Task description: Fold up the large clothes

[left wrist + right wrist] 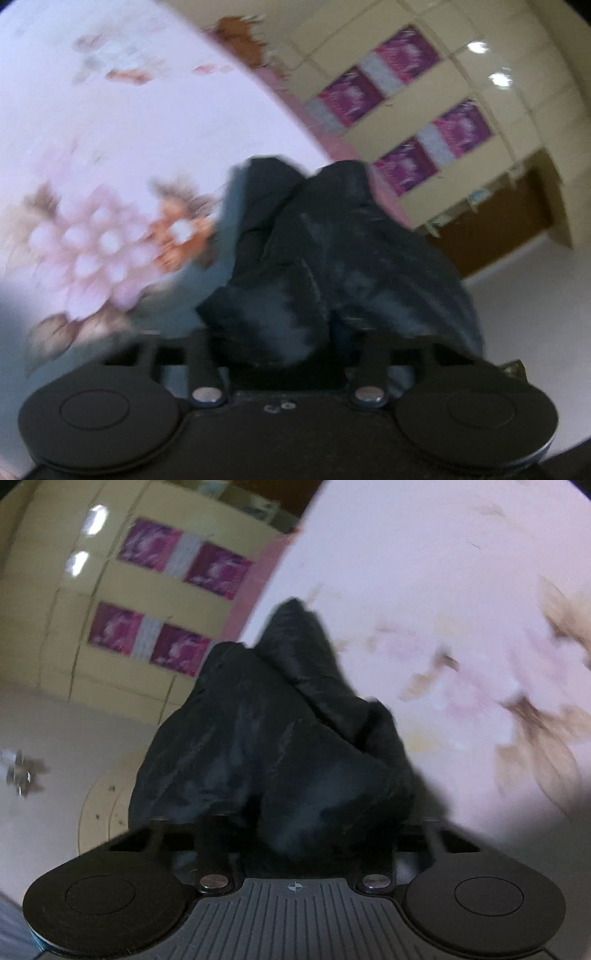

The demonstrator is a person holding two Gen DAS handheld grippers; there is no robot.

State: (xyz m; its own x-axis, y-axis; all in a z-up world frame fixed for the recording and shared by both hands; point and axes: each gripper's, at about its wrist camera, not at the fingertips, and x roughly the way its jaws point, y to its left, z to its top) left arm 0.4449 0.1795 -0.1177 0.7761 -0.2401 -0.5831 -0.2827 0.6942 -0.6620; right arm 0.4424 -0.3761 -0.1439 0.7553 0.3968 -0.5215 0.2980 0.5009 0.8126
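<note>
Jaws of the left gripper are hidden under a bunched mass of dark garment, and the cloth fills the space between the two finger mounts, so they appear clamped on it, though the pads themselves cannot be seen. Nearest the lens sit the gripper's matte black body, its two round disc housings and a pair of shiny metal pins. The right gripper looks much the same — dark fabric heaped between its finger mounts, seemingly pinched there, above a grey ribbed plate and two black discs.

That fabric is thin and slightly glossy, black with a bluish sheen, crumpled into pointed peaks and deep folds; a stitched seam runs down it in the left view. It rises forward from each gripper and lies against the pale bed sheet.

This sheet is smooth, whitish-lilac, printed with soft pink petals and brownish-orange leaves — all blurred. A pink band edges it.

Farther off lies a glossy cream tiled floor with inset magenta patterned squares and bright light reflections. Beyond that, in the left view, stands a brown wooden panel beside a plain white wall.
</note>
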